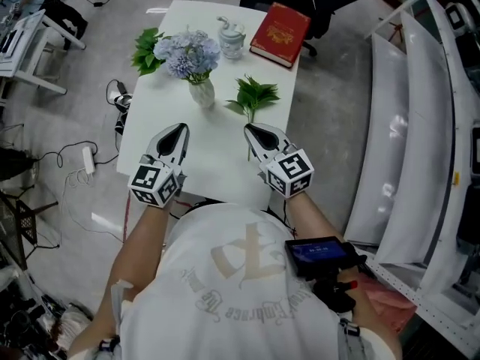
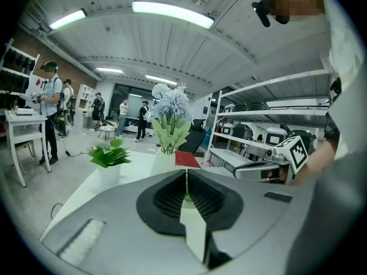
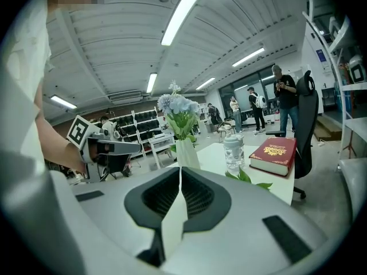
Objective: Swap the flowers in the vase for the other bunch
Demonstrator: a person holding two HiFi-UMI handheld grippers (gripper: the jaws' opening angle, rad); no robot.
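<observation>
A white vase [image 1: 201,92] with pale blue flowers [image 1: 188,52] stands in the middle of the white table [image 1: 217,167]; the same flowers [image 2: 171,105] [image 3: 179,109] rise ahead of both grippers. A green leafy bunch [image 1: 253,96] lies on the table just right of the vase, its stem toward me. My left gripper [image 1: 177,130] hovers shut and empty over the near table, short of the vase. My right gripper [image 1: 252,130] is shut and empty too, its tip near the stem end of the green bunch.
A second green leafy bunch [image 1: 148,49] sits at the table's far left. A clear glass jar [image 1: 231,37] and a red book [image 1: 280,32] rest at the far edge. Cables [image 1: 82,160] lie on the floor at left; white shelving [image 1: 427,148] runs along the right.
</observation>
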